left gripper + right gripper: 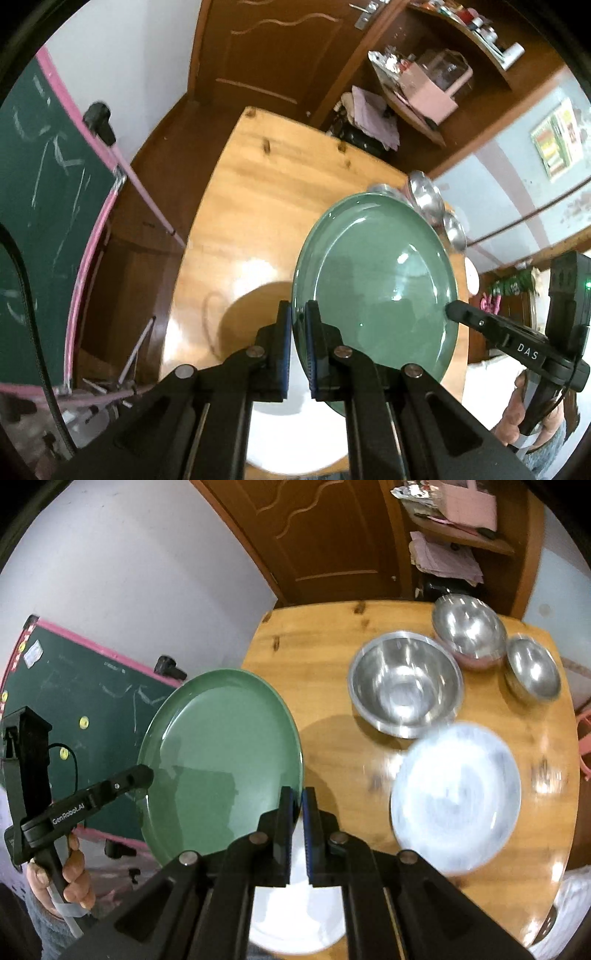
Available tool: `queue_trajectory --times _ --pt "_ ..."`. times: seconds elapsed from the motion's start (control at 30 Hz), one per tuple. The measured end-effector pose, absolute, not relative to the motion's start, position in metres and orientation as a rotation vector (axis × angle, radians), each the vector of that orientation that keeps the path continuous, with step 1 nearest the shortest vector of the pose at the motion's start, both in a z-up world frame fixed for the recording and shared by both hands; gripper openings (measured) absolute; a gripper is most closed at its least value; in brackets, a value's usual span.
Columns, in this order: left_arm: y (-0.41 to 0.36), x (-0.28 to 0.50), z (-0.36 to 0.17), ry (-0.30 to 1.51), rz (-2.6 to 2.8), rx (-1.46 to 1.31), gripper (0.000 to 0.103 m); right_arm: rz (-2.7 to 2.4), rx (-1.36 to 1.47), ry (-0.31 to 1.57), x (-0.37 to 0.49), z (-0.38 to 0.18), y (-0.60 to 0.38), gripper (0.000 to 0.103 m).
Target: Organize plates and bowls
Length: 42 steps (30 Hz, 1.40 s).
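Observation:
A green plate (376,273) is held up above the wooden table (258,184), tilted, gripped at both edges. My left gripper (298,314) is shut on its near left rim. My right gripper (297,801) is shut on the opposite rim of the same green plate (221,753). The other gripper's fingers show in each view, in the left wrist view (480,325) and in the right wrist view (110,786). A white plate (291,919) lies under the grippers at the table's near edge. A pale marbled plate (456,797) lies to the right. Three steel bowls (406,686) stand behind it.
A green chalkboard with a pink frame (48,206) stands left of the table. A wooden door (273,51) and shelves with clutter (424,81) are behind it. A bare stretch of table lies at the far left (303,638).

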<state>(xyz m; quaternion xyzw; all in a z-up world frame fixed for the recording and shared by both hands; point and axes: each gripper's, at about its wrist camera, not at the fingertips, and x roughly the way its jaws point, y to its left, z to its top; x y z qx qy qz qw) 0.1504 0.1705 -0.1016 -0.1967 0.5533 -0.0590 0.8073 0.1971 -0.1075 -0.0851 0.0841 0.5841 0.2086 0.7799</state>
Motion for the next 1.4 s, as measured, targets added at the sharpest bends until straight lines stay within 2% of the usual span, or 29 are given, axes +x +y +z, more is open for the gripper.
queue_trajectory --times 0.23,0.5,1.0,1.4 --pt "0.158 0.084 -0.133 1.199 -0.117 -0.396 0.005 0.442 0.175 1.258 0.128 -0.116 -0.12 0.005" --pt "0.154 0.051 -0.179 1.211 -0.086 -0.38 0.005 0.425 0.165 1.266 0.087 -0.161 -0.118 0.005" --pt "0.133 0.043 -0.238 1.277 -0.078 -0.32 0.005 0.34 0.187 1.351 0.068 -0.232 -0.128 0.005" --pt "0.139 0.047 -0.253 1.304 -0.058 -0.337 0.005 0.345 0.128 1.327 0.072 -0.235 -0.117 0.005"
